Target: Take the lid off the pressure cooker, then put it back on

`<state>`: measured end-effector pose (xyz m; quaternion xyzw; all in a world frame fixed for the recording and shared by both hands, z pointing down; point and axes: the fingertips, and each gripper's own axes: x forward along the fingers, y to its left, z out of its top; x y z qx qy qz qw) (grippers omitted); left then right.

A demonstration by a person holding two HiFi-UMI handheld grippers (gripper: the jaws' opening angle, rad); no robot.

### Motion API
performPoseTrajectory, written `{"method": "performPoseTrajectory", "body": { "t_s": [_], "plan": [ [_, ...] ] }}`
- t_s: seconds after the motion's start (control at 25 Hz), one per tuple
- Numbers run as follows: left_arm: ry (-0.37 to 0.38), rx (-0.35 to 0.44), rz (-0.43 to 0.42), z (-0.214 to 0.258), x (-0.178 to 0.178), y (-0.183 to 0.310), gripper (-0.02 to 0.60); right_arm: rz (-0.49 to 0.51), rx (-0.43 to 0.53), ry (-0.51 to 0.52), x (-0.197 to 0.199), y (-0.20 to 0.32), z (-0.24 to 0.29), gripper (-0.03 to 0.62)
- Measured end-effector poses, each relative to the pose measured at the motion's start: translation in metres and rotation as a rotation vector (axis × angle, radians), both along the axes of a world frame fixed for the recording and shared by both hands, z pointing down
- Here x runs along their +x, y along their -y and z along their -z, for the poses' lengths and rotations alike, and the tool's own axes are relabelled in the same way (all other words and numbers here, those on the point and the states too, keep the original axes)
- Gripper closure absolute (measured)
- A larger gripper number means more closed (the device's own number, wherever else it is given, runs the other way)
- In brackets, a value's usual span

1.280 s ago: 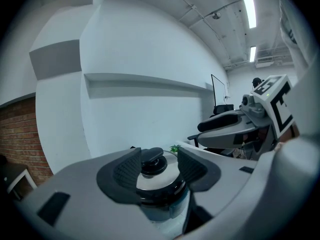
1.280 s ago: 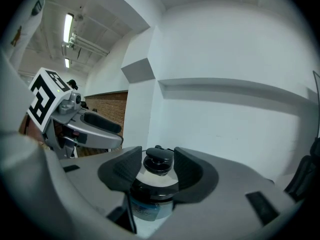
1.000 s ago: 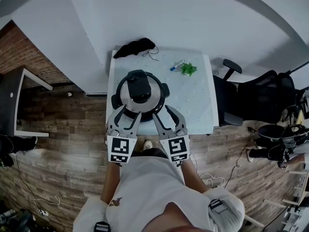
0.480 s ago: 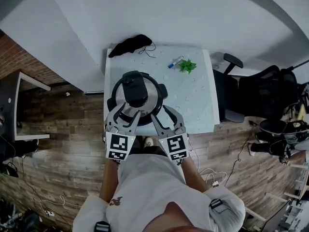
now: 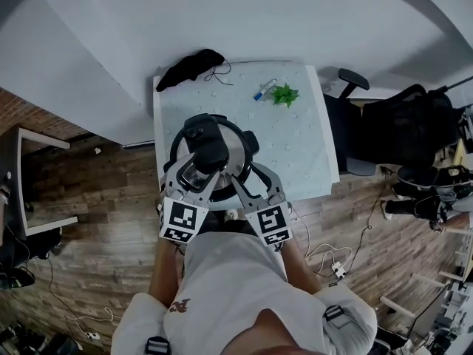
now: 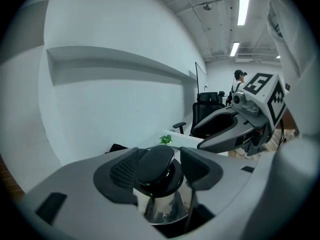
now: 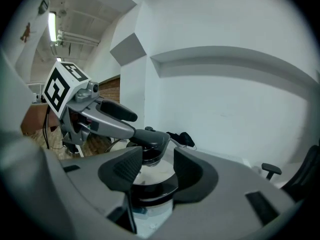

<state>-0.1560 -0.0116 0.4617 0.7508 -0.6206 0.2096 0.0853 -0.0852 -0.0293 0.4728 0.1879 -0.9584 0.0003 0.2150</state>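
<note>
White table holds our pressure cooker. Only the gripper views show that our left gripper, jaws just opening, loosely flanks the lid handle, and that our right gripper gapes.

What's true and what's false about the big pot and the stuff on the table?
1. The lid sits on the pressure cooker. True.
2. A blue pen lies beside the little green plant. True.
3. The plant stands on the floor. False: it stands on the white table.
4. The right gripper holds the pen. False: its jaws are apart with nothing gripped.
</note>
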Motion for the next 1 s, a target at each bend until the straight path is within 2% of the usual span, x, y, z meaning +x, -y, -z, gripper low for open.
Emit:
{"method": "performPoseTrajectory", "body": {
  "t_s": [0.28, 0.64, 1.0],
  "plan": [
    [-0.02, -0.067, -0.148, -0.02, -0.004, 0.016, 0.296, -0.062, -0.021, -0.036, -0.005, 0.008, -0.011, 0.395],
    [-0.027, -0.135, -0.265, -0.038, -0.004, 0.03, 0.278, -0.111, -0.037, -0.069, -0.005, 0.016, -0.021, 0.395],
    [0.019, -0.238, -0.376, -0.058, -0.002, 0.033, 0.276, -0.107, -0.052, -0.072, -0.021, 0.017, -0.026, 0.395]
  ]
}}
